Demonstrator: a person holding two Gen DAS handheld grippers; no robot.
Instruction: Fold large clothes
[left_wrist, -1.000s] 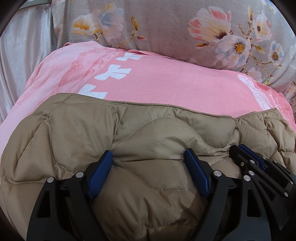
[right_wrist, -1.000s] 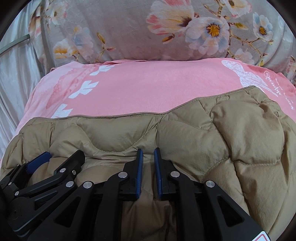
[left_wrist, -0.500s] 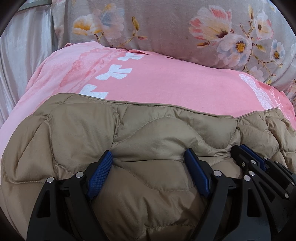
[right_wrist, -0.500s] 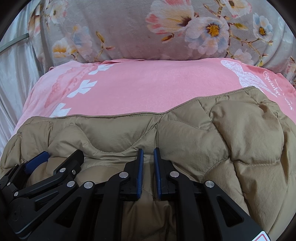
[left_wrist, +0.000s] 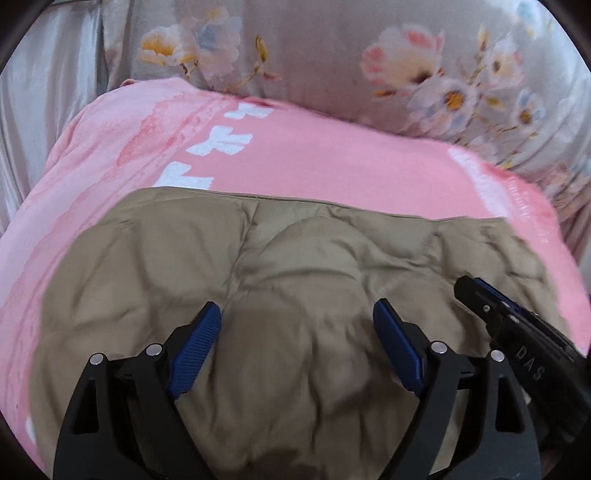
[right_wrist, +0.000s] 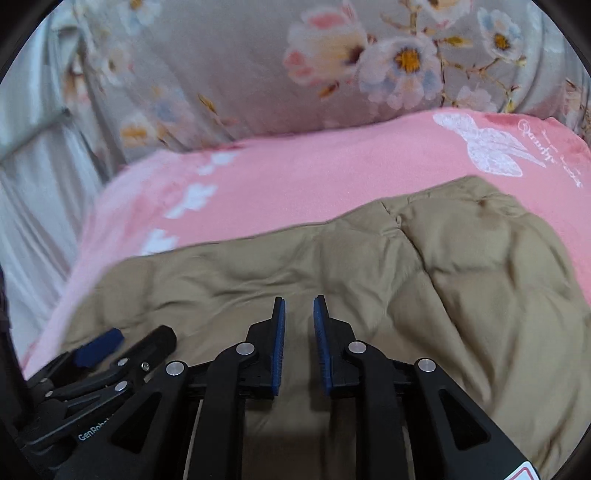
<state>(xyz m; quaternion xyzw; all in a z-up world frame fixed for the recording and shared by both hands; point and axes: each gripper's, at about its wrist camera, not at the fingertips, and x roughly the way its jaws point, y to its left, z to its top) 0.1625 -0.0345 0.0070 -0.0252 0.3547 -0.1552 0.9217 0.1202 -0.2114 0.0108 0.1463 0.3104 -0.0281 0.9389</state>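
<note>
A tan quilted puffer jacket lies folded on a pink blanket; it also shows in the right wrist view. My left gripper is open wide just above the jacket, with nothing between its blue pads. My right gripper is above the jacket with its pads a narrow gap apart and nothing between them. The right gripper shows at the right edge of the left wrist view, and the left gripper at the lower left of the right wrist view.
The pink blanket has white bow and butterfly prints. A grey floral cushion or cover rises behind it, also in the right wrist view. Pale silvery fabric hangs at the left.
Both grippers have lifted and drawn back from the jacket; more pink blanket shows around it. The right gripper's pads have parted a little and no longer pinch the fabric.
</note>
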